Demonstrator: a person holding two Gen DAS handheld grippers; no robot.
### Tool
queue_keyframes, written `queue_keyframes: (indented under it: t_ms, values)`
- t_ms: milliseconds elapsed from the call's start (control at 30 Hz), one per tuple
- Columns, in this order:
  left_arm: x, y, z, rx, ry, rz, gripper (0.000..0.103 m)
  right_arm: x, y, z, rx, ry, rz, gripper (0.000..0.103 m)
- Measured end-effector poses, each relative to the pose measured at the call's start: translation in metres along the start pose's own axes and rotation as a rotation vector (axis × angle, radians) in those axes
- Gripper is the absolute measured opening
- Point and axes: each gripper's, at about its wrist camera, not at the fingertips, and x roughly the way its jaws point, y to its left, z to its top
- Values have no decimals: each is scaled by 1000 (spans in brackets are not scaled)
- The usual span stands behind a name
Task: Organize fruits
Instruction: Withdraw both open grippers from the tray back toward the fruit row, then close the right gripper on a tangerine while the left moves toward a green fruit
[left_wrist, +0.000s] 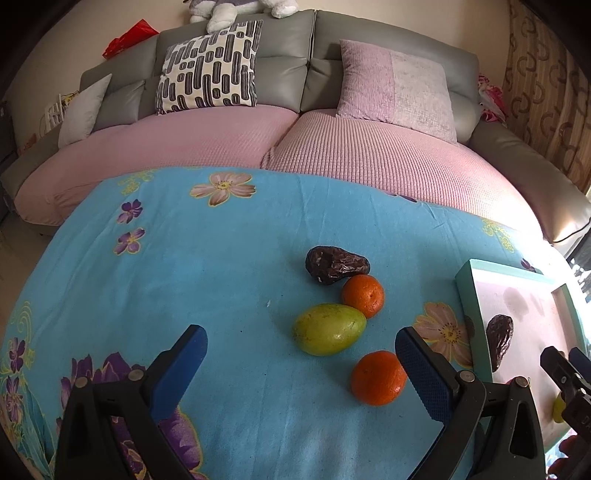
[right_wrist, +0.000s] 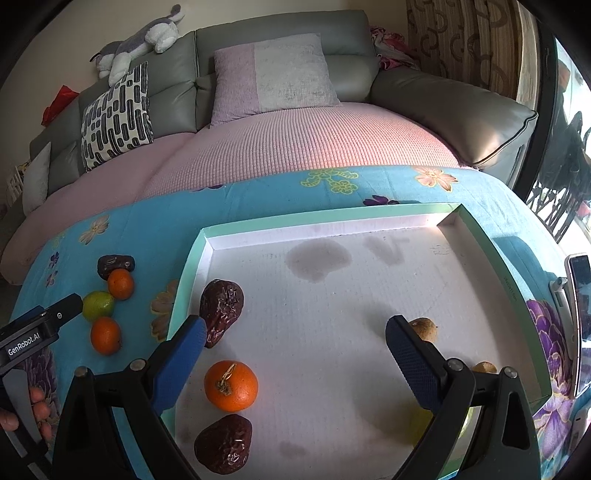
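Left wrist view: left tool (left_wrist: 301, 369) wide open, empty. Nearest orange (left_wrist: 377, 377) touches its right finger. Right tool (right_wrist: 295, 354) open, empty, over tray (right_wrist: 192, 258).

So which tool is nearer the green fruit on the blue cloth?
Left. The left tool hangs open just in front of the green fruit; the right tool is open over the tray, off to the side.

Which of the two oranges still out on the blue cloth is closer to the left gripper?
The round orange right beside the left gripper's right finger; the other orange lies farther off, against the wrinkled dark date.
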Motion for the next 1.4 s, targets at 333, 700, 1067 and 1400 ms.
queue_keyframes:
  t_ms: [333,700,1067,1400]
  values:
    - [8,11,1,-16,-26,-39,103,-17,23,4,-37,-82,120,98]
    - [-4,48,14,-96,-67,12,103,-9,74,1,-128,-72,193,97]
    - [8,75,23,-132,-13,79,102,27,133,-14,-214,47,276,62]
    - [15,79,22,-145,11,83,102,49,161,-27,-250,117,309,47]
